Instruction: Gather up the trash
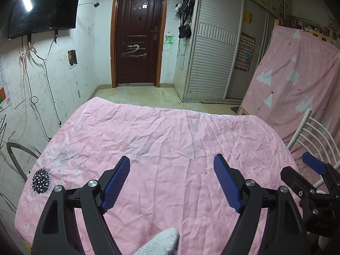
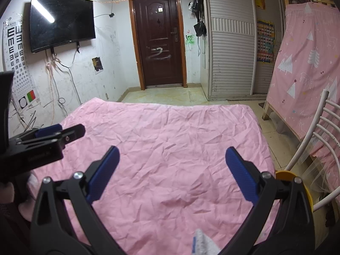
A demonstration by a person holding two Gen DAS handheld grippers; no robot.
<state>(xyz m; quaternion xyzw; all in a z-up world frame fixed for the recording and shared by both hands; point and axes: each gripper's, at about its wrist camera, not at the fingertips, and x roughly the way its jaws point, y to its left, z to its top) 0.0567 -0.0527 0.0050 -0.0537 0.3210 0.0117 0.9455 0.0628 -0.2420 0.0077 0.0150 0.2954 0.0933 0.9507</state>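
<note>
Pink sheet (image 1: 170,148) edges cropped, grey cloth (image 1: 161,242) (cut off)

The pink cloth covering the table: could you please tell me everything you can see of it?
The pink cloth is a thin, heavily creased fabric spread flat over the whole table top, its far edge hanging slightly toward the tiled floor. It is plain pink for the most part, with a faint white floral print and one dark blue dandelion-like motif near its left edge. No trash shows on it. The open left tool and the open right tool are above its near part, holding nothing.
</note>
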